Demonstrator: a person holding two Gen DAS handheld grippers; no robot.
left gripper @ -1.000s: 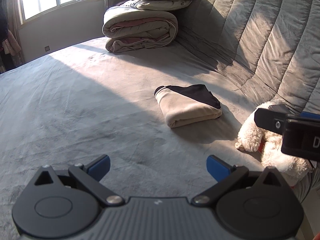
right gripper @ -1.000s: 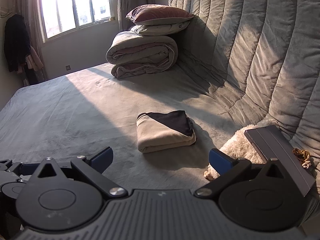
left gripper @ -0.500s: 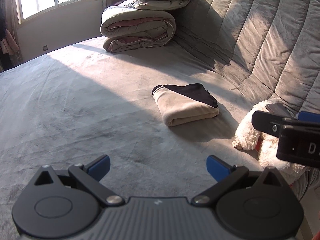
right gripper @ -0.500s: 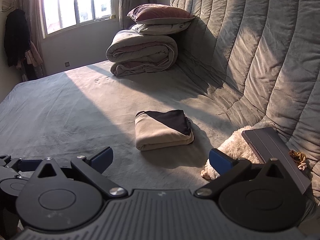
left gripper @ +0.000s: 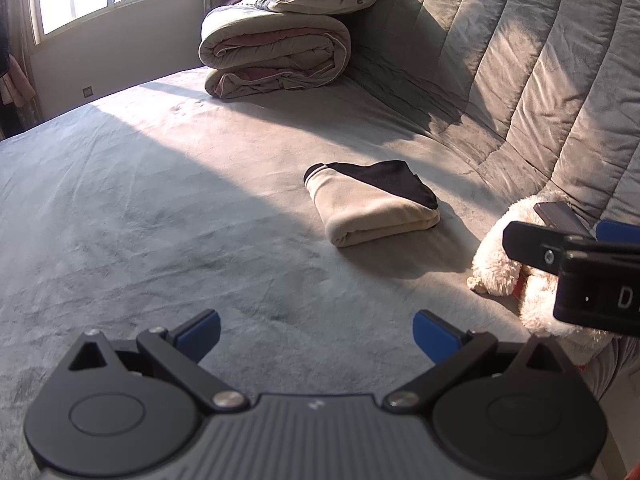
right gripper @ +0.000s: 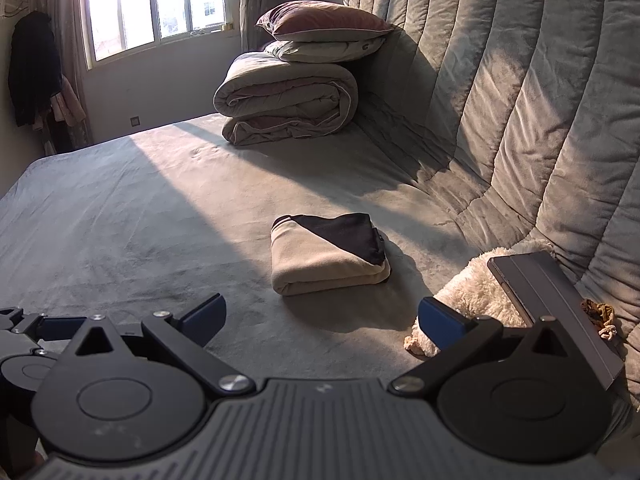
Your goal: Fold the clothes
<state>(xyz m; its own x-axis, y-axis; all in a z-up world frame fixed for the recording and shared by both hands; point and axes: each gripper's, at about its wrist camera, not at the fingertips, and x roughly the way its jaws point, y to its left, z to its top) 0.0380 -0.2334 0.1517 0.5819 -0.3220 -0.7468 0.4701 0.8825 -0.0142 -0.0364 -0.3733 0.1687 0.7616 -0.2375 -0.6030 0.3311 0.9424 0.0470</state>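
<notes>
Bed (left gripper: 140, 200): wide, grey, velvety cover, lightly creased.
Duvet (left gripper: 276, 58): thick padded roll at the far end, pillows stacked on top.
Garment (left gripper: 370, 204): soft beige-and-black fleece, folded into a neat rectangular bundle mid-bed.
Plush toy (left gripper: 504, 264): white, shaggy, right of the garment.
Left gripper (left gripper: 316, 334): blue-tipped fingers spread apart, holding nothing.
Right gripper (right gripper: 322, 320): fingers likewise apart, holding nothing.

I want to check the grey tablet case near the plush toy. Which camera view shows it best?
The right wrist view: the tablet case shows nearly whole, leaning on the white plush toy. In the left wrist view only its top corner shows, behind the right gripper.
</notes>
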